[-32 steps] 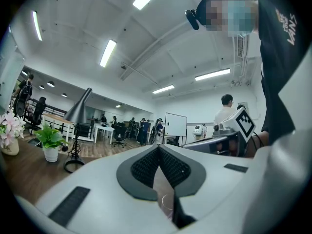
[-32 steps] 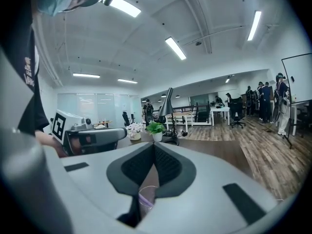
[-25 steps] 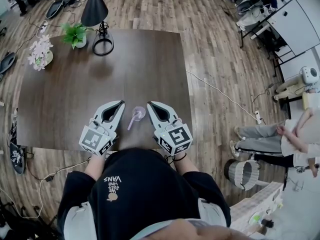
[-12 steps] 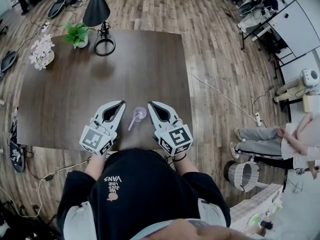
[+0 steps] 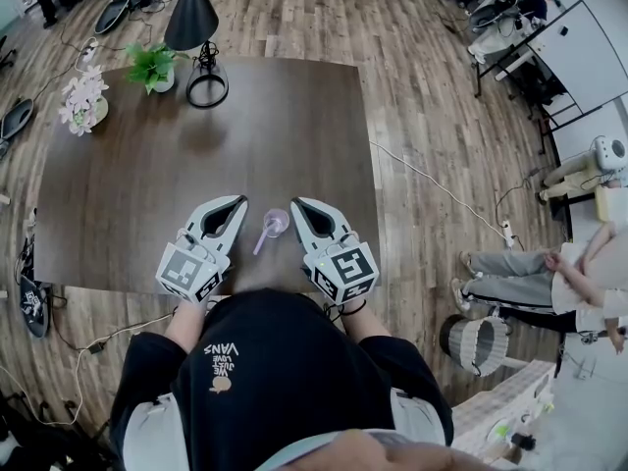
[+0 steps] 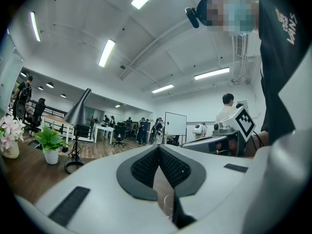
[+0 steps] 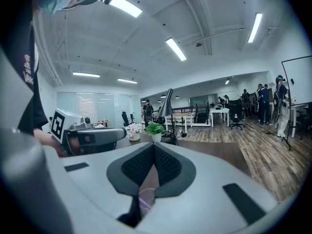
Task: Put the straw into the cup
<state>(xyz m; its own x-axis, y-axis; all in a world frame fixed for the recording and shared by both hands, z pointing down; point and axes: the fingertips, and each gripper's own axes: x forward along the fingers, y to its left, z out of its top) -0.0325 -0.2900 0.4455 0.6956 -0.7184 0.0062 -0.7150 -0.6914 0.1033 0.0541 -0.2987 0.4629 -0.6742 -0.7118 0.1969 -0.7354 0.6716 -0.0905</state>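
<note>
A small clear purple cup (image 5: pixel 276 223) stands near the front edge of the dark wooden table (image 5: pixel 147 184), with a pale purple straw (image 5: pixel 262 240) in it that leans toward me and to the left. My left gripper (image 5: pixel 238 202) lies just left of the cup and my right gripper (image 5: pixel 296 204) just right of it; neither touches it. Both are shut with nothing between their jaws. In the left gripper view, the cup (image 6: pixel 168 203) shows low behind the left gripper (image 6: pixel 158 147). The right gripper view has the cup (image 7: pixel 146 199) under the right gripper (image 7: pixel 153 145).
A black desk lamp (image 5: pixel 191 23), a green potted plant (image 5: pixel 151 67) and a pot of pale flowers (image 5: pixel 79 99) stand at the table's far left. A person (image 5: pixel 554 273) sits on the floor to the right, beside a bin (image 5: pixel 478 341). A cable (image 5: pixel 432 180) runs across the floor.
</note>
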